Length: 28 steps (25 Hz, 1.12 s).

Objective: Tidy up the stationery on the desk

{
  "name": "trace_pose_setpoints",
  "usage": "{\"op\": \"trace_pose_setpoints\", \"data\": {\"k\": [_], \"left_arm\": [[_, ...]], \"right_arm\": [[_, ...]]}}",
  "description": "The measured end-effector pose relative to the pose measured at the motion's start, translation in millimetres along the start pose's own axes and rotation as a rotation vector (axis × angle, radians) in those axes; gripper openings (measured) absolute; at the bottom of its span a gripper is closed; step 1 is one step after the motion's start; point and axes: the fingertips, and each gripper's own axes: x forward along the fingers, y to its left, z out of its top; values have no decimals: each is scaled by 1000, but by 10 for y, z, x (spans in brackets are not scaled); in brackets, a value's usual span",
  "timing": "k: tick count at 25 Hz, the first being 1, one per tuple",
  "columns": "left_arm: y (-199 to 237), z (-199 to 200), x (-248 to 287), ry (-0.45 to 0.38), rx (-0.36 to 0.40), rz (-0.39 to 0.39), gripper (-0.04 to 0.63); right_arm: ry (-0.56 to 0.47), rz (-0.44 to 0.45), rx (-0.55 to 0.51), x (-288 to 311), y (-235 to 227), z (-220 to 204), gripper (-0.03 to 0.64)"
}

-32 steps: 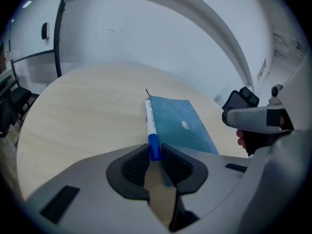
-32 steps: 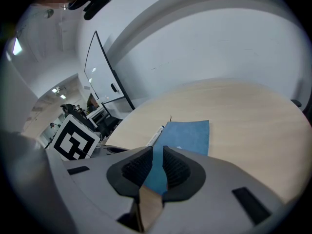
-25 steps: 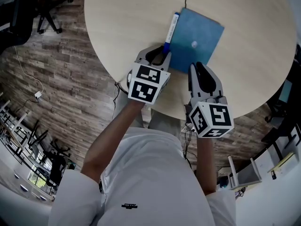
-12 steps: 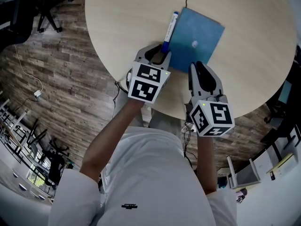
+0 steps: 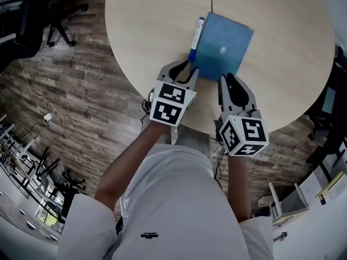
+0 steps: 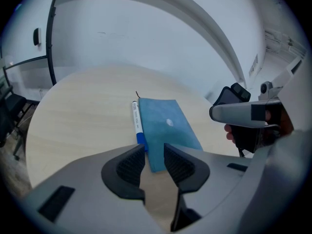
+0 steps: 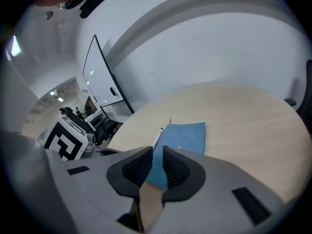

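A blue notebook lies on the round beige table, with a small white spot on its cover. A white marker with a blue cap lies along its left edge, touching it. My left gripper hovers just short of the marker's blue end, its jaws a narrow gap apart with nothing between them. In the left gripper view the marker and the notebook sit just past that gripper. My right gripper is shut and empty at the notebook's near edge. The right gripper view shows the notebook and the marker beyond its jaws.
Both grippers are over the table's near edge, above a wood-plank floor. A black office chair stands at the upper left. A white cable trails on the floor, and a white rack is at the lower right.
My left gripper has drawn back a little toward the body, away from the marker's blue end. The marker, the notebook and the right gripper have stayed put.
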Motion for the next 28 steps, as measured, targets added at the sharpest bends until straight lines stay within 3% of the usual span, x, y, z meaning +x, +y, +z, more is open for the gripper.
{"op": "trace_pose_setpoints", "data": {"k": [4,9,12,17,28], "left_arm": [[-125,86,-419,-39,-5,-21,112],[-370,180,-1072,-99,15,-96,111],[-529,185,-1573,-143,-8,-152,56],[-643,169,-2266,-215,11,-181,32],[-753,139,-3012,-261,99,-234,29]], "right_arm": [[-28,-44,10,-267,135,69,87],[-41,-107,-58,-641,425,97,75],[-63,-129,-88,-901,651,119,74],[-101,-164,-108,-1235,977,180,74],[-231,-223,-77,-1895,1812,139,54]]}}
